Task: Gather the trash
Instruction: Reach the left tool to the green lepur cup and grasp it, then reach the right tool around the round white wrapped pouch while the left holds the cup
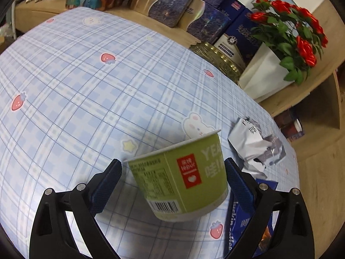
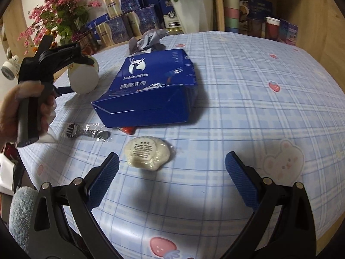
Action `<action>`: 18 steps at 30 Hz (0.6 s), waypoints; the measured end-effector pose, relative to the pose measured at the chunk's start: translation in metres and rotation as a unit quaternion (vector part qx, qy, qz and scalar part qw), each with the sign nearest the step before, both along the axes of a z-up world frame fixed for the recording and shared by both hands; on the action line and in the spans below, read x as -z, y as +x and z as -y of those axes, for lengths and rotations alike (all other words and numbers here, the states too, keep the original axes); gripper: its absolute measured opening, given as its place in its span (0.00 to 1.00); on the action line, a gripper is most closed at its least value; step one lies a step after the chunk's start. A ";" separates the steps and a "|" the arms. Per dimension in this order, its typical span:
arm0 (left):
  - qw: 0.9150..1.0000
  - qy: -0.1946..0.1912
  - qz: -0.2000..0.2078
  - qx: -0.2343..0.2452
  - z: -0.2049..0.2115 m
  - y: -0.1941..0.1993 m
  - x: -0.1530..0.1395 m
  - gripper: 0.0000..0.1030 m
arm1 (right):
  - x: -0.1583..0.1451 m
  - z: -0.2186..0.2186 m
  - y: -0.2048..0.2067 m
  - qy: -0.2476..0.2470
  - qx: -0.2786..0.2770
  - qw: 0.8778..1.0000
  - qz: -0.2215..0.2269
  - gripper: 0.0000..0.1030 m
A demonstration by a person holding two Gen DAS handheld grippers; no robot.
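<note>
Gripping a tilted green paper cup (image 1: pixel 185 177), the left gripper (image 1: pixel 173 179) is hovering above the tablecloth (image 1: pixel 86 86); the right gripper (image 2: pixel 172 172) is hanging open over a wrapped pastry (image 2: pixel 148 155).

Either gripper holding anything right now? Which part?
Right gripper is open and empty above a wrapped cake. The green cup sits tilted between the left gripper fingers, seemingly off the tablecloth, but pad contact cannot be confirmed.

Behind your plaid tablecloth (image 1: pixel 90 90) you have a shelf of blue and gold gift boxes (image 1: pixel 172 6). At its far right corner stands a white pot of red roses (image 1: pixel 286 34), and pink blossoms (image 2: pixel 54 10) rise beyond the cloth's left side
</note>
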State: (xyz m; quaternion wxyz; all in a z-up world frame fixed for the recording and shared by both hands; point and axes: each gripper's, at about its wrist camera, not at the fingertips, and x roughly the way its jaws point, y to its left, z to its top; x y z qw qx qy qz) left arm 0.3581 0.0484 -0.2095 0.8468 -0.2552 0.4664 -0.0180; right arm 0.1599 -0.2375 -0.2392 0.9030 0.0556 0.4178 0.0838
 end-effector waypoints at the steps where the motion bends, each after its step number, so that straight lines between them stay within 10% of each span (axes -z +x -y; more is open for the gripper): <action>1: 1.000 -0.005 0.001 0.007 0.000 0.000 0.001 0.85 | 0.000 -0.001 0.001 -0.002 -0.002 1.000 -0.001 0.94; 18: 0.987 0.059 0.083 0.126 0.015 -0.077 -0.038 0.75 | 0.005 -0.028 0.017 -0.030 -0.054 0.998 -0.017 0.77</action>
